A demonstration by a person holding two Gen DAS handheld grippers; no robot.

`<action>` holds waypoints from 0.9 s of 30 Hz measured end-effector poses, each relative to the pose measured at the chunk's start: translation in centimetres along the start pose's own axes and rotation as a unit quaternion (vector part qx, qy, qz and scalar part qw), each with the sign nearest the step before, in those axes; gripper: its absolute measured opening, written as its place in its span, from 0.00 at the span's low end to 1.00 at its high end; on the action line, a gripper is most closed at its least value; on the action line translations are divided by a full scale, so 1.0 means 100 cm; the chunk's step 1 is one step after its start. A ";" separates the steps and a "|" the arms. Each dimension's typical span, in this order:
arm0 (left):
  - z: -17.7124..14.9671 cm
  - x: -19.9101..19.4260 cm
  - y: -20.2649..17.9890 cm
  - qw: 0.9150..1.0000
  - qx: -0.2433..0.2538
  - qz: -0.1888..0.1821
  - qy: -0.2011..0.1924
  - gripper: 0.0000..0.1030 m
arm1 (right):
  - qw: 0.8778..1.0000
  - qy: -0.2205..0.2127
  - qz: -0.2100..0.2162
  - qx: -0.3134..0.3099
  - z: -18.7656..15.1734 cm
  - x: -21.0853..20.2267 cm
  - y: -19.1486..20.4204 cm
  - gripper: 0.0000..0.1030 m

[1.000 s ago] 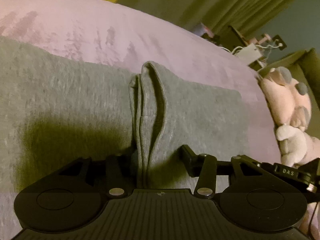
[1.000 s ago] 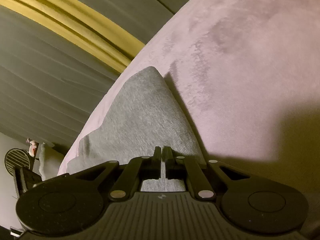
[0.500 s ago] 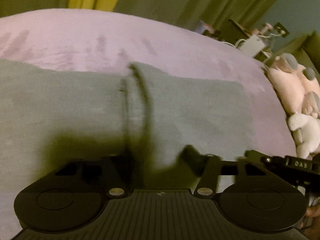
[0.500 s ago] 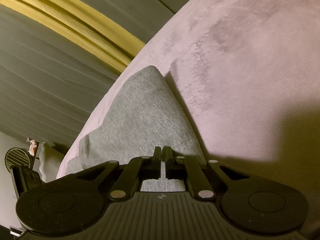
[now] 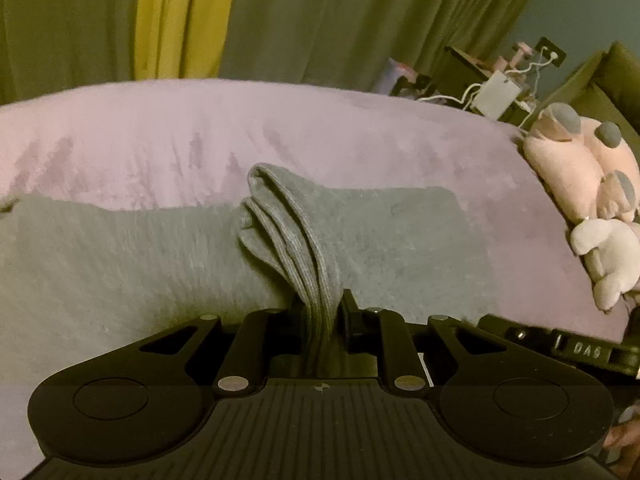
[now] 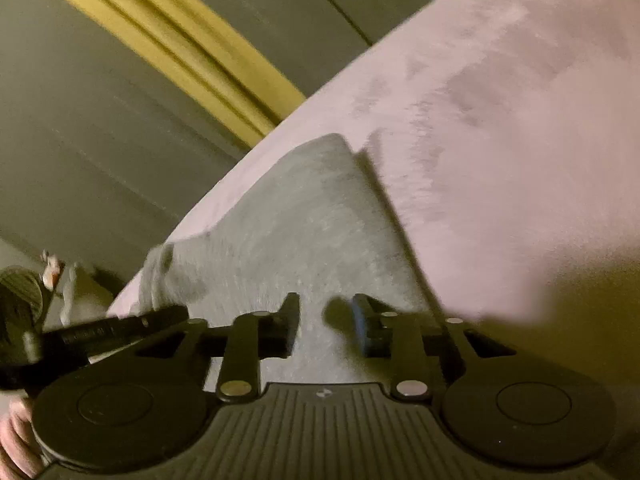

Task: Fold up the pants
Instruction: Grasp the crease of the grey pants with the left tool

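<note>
**Left grips the bunched edge, right stands released**

The grey pants (image 5: 132, 256) lie flat across the pink bed (image 5: 200, 132). The left gripper (image 5: 320, 312) is clenched on a stacked ribbed edge (image 5: 292, 224), probably to carry it over as a fold. The right gripper (image 6: 326, 320) hangs over the cloth with its fingers (image 6: 290, 322) parted and nothing between them. Which part of the pants that edge is cannot be told; the right view is motion-blurred.

We look low and close along each tool: the left view faces across the bed (image 5: 360, 128) toward the curtains (image 5: 320, 20); the right view is tilted. Both share the pants (image 5: 120, 248) and bed.
</note>
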State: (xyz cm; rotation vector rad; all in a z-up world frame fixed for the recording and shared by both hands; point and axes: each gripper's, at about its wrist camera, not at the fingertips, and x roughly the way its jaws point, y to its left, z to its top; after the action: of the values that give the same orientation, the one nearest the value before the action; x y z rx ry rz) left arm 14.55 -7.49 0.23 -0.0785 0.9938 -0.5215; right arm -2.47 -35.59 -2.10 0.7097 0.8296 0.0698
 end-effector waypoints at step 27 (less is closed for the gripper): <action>-0.018 -0.021 0.031 0.999 -0.019 0.035 -0.002 0.19 | 0.995 0.007 -0.029 -0.100 -0.013 -0.002 0.033 0.31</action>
State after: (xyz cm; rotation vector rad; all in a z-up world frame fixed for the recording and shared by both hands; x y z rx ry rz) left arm 13.38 -3.54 -0.07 -0.0792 1.0003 -0.4383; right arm -2.80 -32.36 -0.57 0.4962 0.8426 0.1055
